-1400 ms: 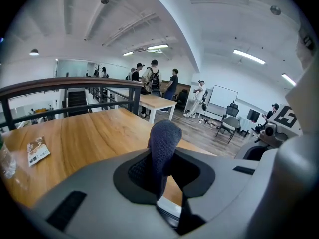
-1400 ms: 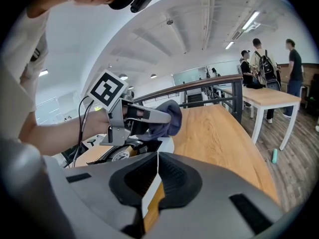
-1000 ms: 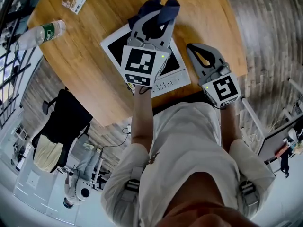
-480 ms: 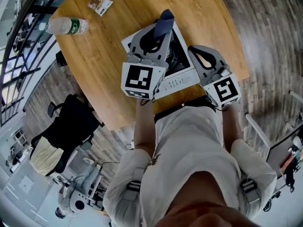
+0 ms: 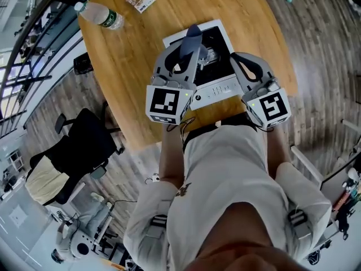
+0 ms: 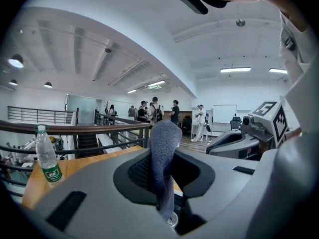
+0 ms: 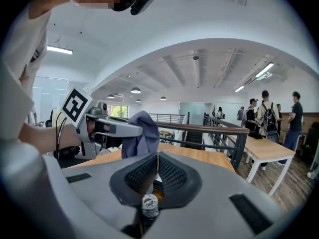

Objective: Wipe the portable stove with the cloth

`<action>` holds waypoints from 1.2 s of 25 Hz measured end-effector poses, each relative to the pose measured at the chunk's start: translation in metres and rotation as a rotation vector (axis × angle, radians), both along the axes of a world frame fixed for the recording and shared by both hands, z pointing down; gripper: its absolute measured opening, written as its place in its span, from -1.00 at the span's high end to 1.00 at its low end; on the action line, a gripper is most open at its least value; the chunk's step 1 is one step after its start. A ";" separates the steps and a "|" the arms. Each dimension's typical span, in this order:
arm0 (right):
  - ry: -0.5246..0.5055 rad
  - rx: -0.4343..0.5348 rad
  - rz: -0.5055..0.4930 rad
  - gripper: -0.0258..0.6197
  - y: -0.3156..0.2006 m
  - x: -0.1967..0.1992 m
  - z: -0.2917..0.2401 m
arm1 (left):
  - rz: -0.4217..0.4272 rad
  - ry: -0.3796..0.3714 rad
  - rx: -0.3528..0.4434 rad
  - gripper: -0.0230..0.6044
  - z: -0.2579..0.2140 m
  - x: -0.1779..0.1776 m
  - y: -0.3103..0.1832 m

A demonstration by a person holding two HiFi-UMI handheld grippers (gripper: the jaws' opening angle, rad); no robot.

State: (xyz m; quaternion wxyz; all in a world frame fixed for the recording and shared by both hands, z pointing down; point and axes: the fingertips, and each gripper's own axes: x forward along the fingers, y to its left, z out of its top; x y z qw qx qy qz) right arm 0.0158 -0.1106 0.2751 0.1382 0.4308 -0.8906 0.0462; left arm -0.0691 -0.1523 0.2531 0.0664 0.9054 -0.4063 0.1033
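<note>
Lifted clear now: left gripper (image 5: 189, 48) tipped up, jaws clamped on the blue-grey cloth (image 6: 162, 153), no longer down at the far edge of the portable stove (image 5: 219, 88). Right gripper (image 5: 239, 61) pinched together, empty, by the stove's right edge. Probably one wiping pass finished.

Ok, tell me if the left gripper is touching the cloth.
Touching. The left gripper view shows the cloth pinched between the jaws of the left gripper, its blue-grey fold sticking up past them.

The left gripper (image 5: 189, 45) hides much of the portable stove (image 5: 220, 88) — packet (image 5: 140, 0) print too small to read
</note>
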 end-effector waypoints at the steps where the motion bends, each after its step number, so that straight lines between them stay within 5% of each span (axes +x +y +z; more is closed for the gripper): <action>1: 0.002 0.009 0.000 0.86 0.003 -0.004 -0.003 | -0.007 0.003 0.006 0.65 -0.002 -0.007 0.004; 14: 0.011 0.081 0.007 0.86 0.034 -0.042 -0.026 | -0.075 0.013 0.034 0.65 -0.004 -0.075 0.059; 30: 0.031 0.084 -0.003 0.86 0.055 -0.059 -0.026 | -0.066 -0.002 0.054 0.65 -0.002 -0.093 0.091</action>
